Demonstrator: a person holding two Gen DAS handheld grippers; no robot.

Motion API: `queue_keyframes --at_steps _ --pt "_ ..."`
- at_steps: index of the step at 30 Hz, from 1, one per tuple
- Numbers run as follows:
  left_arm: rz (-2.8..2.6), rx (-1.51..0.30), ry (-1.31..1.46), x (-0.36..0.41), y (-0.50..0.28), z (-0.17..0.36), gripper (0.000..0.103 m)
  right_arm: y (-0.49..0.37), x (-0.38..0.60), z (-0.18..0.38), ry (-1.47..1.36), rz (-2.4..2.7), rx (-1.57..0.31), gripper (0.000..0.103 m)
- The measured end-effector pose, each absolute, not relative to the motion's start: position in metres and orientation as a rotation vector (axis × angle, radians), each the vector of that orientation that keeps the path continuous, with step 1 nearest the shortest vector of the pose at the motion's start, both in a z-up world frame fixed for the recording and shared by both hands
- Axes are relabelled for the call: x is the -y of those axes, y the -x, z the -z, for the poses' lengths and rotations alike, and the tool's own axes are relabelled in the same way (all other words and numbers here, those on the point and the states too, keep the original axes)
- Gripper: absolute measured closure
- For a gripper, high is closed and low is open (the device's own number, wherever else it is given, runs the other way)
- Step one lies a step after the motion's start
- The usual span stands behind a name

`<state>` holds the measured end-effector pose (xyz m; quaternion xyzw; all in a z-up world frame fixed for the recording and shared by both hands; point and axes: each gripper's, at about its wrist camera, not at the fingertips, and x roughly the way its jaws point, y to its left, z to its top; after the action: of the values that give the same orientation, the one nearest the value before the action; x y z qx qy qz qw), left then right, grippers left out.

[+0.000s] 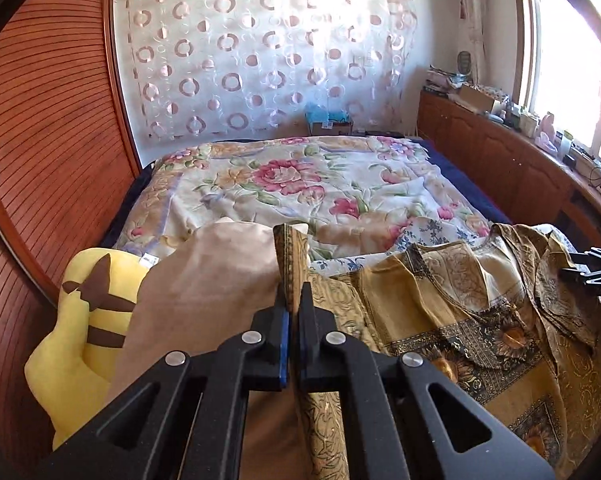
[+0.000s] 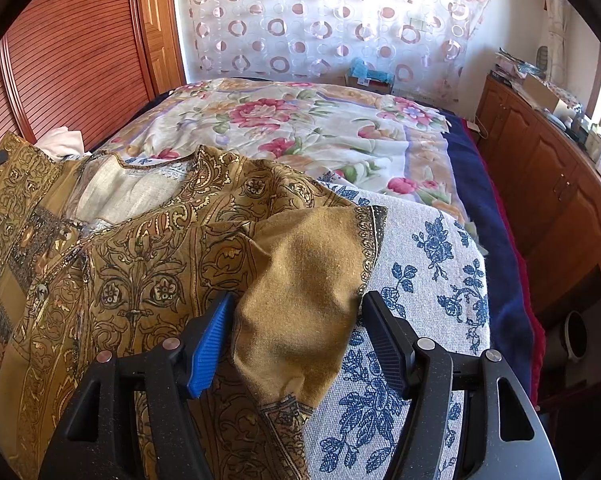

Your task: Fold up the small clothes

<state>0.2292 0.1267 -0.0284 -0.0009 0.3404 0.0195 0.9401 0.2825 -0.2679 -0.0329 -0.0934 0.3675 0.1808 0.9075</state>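
While clamping shirt [image 1: 440,320], left fingers [image 1: 306,344] down-tilted.

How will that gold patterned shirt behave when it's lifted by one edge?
Probably floppy: the gold patterned shirt lies in soft wrinkles, and its edge stands pinched thin in the left gripper. Likely light, since its sleeve drapes loosely. It should sag, not roll.

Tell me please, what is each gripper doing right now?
Left gripper: closed on an edge of the golden patterned shirt.
Right gripper: open, a shirt sleeve between its jaws, not gripped.
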Motion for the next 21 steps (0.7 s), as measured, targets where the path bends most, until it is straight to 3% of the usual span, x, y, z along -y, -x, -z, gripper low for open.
queue_keyframes --at_steps 21 --pt "0.05 -0.682 0.027 -0.102 -0.218 0.028 0.099 -0.305 0.28 0.024 0.114 -0.353 -0.799 0.035"
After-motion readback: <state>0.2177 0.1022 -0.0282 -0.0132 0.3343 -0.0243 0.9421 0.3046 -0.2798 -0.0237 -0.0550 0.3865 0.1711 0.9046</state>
